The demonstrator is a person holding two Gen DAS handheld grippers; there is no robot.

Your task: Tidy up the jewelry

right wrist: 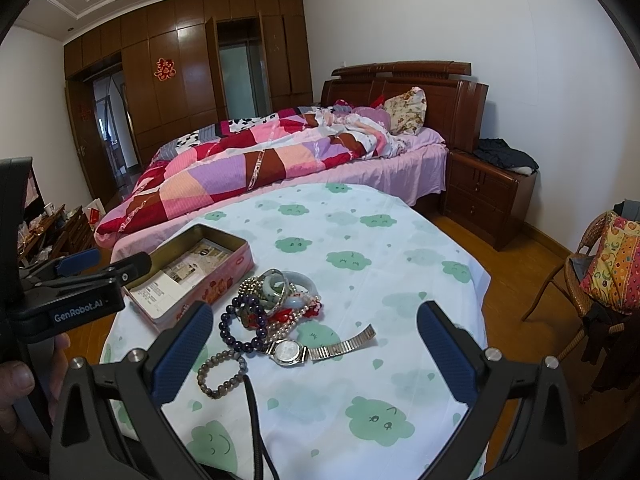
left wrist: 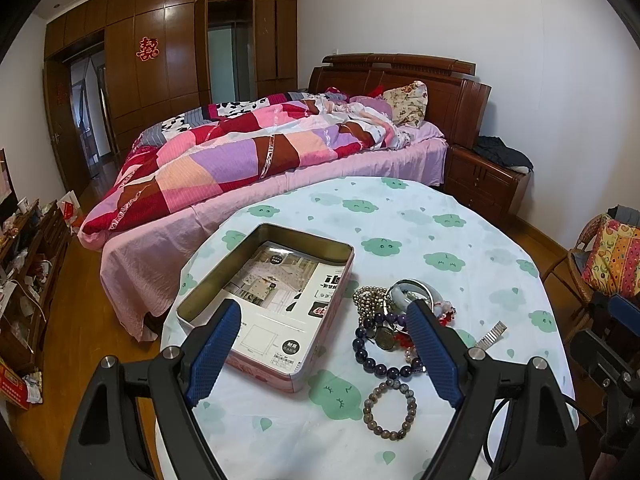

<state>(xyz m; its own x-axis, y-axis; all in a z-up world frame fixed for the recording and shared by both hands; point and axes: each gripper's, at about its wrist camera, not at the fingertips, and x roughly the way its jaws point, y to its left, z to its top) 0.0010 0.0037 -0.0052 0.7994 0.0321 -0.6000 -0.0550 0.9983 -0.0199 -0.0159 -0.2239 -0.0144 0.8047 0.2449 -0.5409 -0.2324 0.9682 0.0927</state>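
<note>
An open pink tin box (left wrist: 325, 340) (right wrist: 224, 276) lined with a printed sheet stands on the round table (left wrist: 460, 240) (right wrist: 360, 220). Right of it lies a jewelry pile (left wrist: 400, 312) (right wrist: 276, 300): jade bangles, pearl strands, a dark purple bead bracelet (left wrist: 368, 354) (right wrist: 240, 330), a brown bead bracelet (left wrist: 390, 408) (right wrist: 222, 374) and a silver watch (right wrist: 286, 350). My left gripper (left wrist: 324, 312) is open and empty, above the tin and the pile. My right gripper (right wrist: 316, 312) is open and empty, above the watch.
A bed (left wrist: 248, 152) with a patchwork quilt stands behind the table. A wooden nightstand (left wrist: 484, 180) is at the right, a wicker chair (right wrist: 592, 272) with a cushion further right. Cluttered shelves (left wrist: 24, 264) are at the left. A black cable (right wrist: 254, 420) hangs near the table's front.
</note>
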